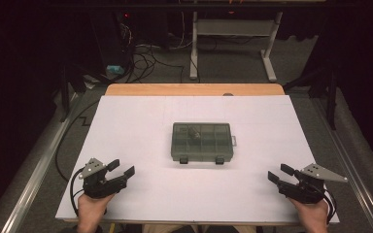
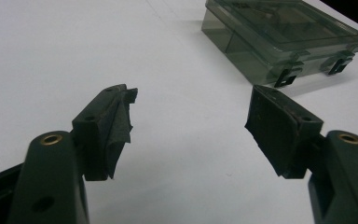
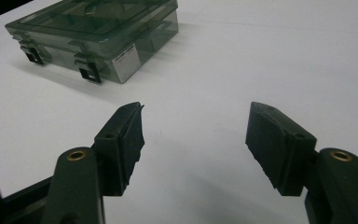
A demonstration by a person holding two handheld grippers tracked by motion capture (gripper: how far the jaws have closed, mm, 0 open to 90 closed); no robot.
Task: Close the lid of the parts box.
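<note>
Both grippers sit low at the near edge of the table, and the compartment box (image 1: 202, 141) lies shut in the middle of the white sheet (image 1: 141, 121), well apart from either of them. The left gripper (image 1: 124, 168) rests at the near left, jaws spread wide with nothing between them, pointing up and inward toward the box; the right gripper (image 1: 280, 173) mirrors it at the near right, jaws just as wide and just as empty. It looks like a ready stance, one tool on each flank so the box can be approached from both sides at once. The box has its two black latches (image 1: 201, 159) facing the near side, toward the hands, which suits a reach straight in for them. Through the smoky clear lid you can make out dividers and a small dark item in a far compartment, too small to name. From the left gripper view the box (image 2: 284, 39) sits far right of the jaws; from the right gripper view it (image 3: 95, 35) sits far left. Open white surface runs all round the box, so there is plenty of room to come in, and the sheet's left, right and near edges lie just beside the hands.
</note>
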